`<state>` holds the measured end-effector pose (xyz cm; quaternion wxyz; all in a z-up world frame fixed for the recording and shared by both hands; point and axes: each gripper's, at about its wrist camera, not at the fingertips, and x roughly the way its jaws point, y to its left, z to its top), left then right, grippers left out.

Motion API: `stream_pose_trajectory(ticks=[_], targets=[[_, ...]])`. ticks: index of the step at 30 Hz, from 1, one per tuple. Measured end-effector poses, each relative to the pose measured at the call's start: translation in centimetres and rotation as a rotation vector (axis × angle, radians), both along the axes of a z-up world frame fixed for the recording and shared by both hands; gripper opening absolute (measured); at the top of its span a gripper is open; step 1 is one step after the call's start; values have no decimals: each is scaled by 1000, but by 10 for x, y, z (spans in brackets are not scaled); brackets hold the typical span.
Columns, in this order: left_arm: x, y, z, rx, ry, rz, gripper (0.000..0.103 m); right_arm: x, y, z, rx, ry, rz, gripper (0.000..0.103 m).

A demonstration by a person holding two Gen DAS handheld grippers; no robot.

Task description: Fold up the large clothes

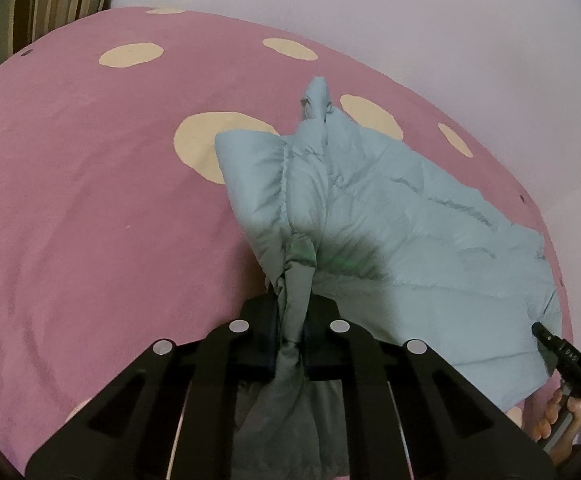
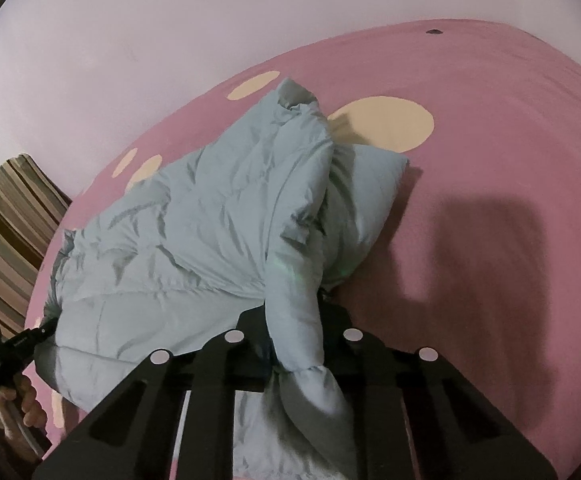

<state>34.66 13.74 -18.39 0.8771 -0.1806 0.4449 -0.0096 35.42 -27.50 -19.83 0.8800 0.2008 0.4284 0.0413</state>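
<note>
A pale blue-grey puffer jacket (image 1: 390, 216) lies bunched on a pink bed cover with cream spots (image 1: 90, 200). My left gripper (image 1: 290, 320) is shut on a twisted fold of the jacket's edge, which runs between the jaws. My right gripper (image 2: 294, 332) is shut on another padded fold of the jacket (image 2: 210, 220). In the left wrist view the right gripper (image 1: 546, 338) shows at the jacket's right edge. In the right wrist view the left gripper (image 2: 38, 334) shows at the jacket's left edge. The bed cover (image 2: 490, 240) fills the right.
A plain pale wall (image 1: 410, 20) stands behind the bed. A striped fabric (image 1: 50, 4) is at the far left corner and also shows in the right wrist view (image 2: 6, 224). A hand (image 2: 18, 404) holds the left gripper's handle.
</note>
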Motion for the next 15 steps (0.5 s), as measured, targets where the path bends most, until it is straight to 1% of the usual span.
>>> stream_pose_trajectory(ticks=[5,12,15], targets=[[-28,8,8,1,-5,3,8,-21,2,9,15,0,15,13],[-87,21,7,-25,21,8,8,-75,6,4,42,24,38,13],[-107,21,7,-17,24,4,8,-99,7,4,54,26,41,13]])
